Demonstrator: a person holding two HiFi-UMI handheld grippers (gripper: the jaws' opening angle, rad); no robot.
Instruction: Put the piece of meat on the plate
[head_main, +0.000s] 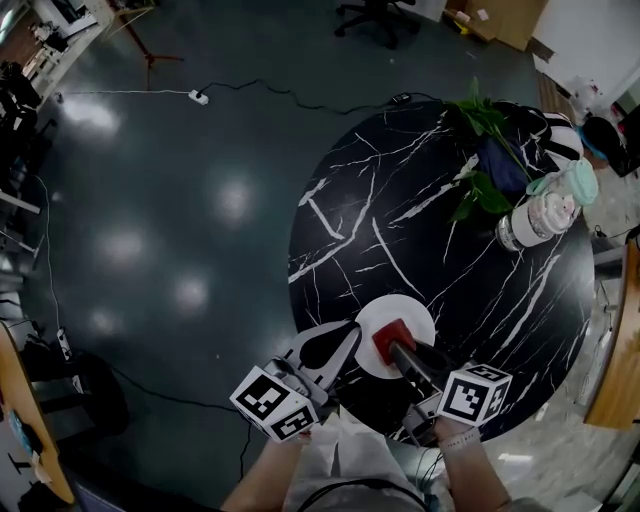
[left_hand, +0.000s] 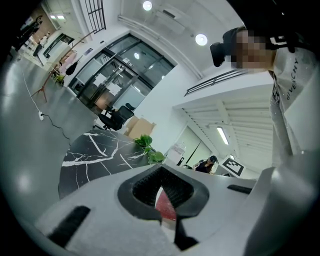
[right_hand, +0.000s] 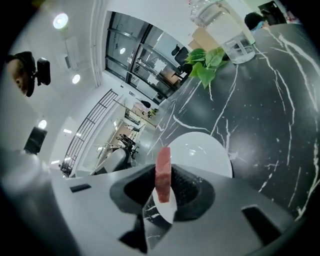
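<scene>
A red slab of meat (head_main: 391, 338) stands on edge between the jaws of my right gripper (head_main: 394, 347), which is shut on it. In the right gripper view the meat (right_hand: 163, 172) hangs just over the near rim of the round white plate (right_hand: 200, 150). The plate (head_main: 415, 315) sits at the near edge of the black marble table (head_main: 420, 220). My left gripper (head_main: 350, 333) lies level at the plate's left rim, its jaws together and holding nothing. Through the gap between its pads, the left gripper view shows a sliver of the meat (left_hand: 167, 207).
At the table's far right stand a leafy green plant (head_main: 480, 150), a clear glass jar (head_main: 535, 220) and a dark bag (head_main: 505, 165). A power strip and cable (head_main: 200, 97) lie on the dark floor. An office chair (head_main: 375, 15) stands beyond.
</scene>
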